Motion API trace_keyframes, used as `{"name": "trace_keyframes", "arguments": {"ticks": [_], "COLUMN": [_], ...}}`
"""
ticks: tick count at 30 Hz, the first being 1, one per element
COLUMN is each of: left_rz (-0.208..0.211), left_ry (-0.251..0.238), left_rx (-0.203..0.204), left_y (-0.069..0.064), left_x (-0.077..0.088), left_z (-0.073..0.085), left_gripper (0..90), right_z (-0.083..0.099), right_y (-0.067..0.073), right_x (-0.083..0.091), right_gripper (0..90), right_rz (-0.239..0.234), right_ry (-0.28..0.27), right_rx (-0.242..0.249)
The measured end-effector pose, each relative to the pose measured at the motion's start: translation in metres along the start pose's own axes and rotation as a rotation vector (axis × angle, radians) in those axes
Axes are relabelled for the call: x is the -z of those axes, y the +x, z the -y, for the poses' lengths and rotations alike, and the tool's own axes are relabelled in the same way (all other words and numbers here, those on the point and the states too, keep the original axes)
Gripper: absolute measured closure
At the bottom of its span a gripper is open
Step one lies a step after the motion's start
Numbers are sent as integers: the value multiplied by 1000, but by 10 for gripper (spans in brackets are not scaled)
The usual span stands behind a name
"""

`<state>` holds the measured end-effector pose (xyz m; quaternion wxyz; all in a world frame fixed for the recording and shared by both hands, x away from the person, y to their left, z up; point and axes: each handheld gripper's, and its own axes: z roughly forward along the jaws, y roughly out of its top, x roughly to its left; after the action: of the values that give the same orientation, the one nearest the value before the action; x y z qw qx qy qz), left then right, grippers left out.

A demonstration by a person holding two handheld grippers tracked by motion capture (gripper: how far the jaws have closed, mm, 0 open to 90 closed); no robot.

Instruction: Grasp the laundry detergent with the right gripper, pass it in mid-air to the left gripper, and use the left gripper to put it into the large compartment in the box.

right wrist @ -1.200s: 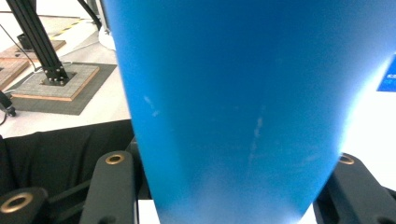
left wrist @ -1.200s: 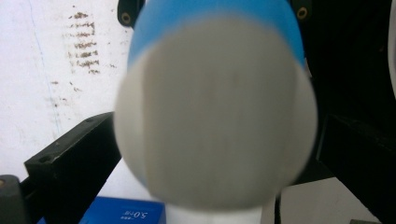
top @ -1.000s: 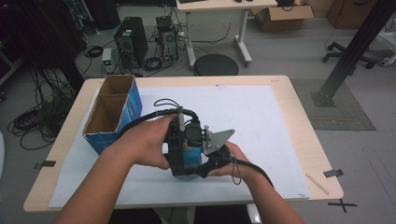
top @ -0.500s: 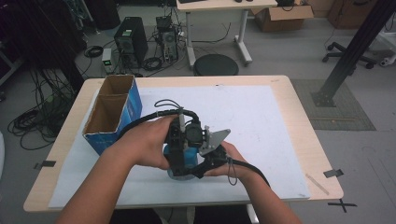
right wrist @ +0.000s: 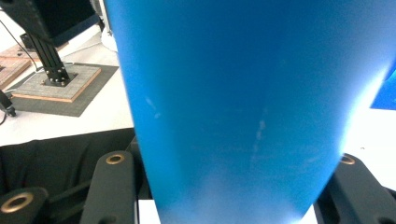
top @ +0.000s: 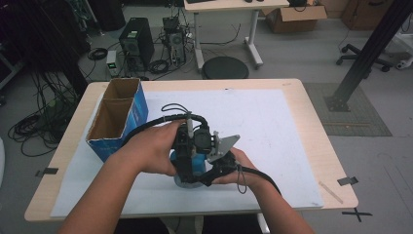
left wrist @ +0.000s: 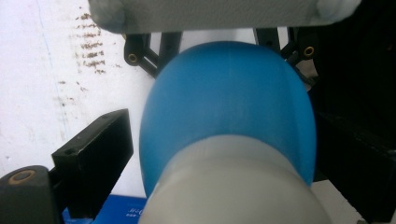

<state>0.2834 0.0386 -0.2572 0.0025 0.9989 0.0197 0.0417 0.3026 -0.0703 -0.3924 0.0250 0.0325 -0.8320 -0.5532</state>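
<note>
Closest to the person, both claws are meeting over one blue bottle (top: 195, 165) standing on the white sheet (top: 272, 122) near the bench's (top: 316, 122) front edge. In the right gripper view the right claw (top: 214, 170) is closing its jaws against either flank of the blue body, so it appears to be gripping it. The left claw (top: 187, 146) is straddling the pale cap end (left wrist: 233, 186); one jaw is standing clear of it and the other side is dark, so I cannot tell whether it is clamping. The bottle is looking like smooth, rigid, light plastic, probably slippery; holding the body low while working the cap seems soundest. Hands are hiding most of it from above. Farther back, a blue cardboard box (top: 119, 117) is standing open.
</note>
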Motion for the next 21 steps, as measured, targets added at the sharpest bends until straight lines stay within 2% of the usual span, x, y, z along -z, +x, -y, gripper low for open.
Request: {"name": "trace_keyframes", "arguments": {"ticks": [21], "left_rz": [9], "left_ry": [20], "left_rx": [5], "left_y": [0], "left_x": [0], "left_z": [2], "left_gripper": [213], "right_z": [-2], "right_y": [-1], "right_x": [0], "right_gripper": [450], "right_rz": [2], "right_ry": [-4], "right_rx": [3]}}
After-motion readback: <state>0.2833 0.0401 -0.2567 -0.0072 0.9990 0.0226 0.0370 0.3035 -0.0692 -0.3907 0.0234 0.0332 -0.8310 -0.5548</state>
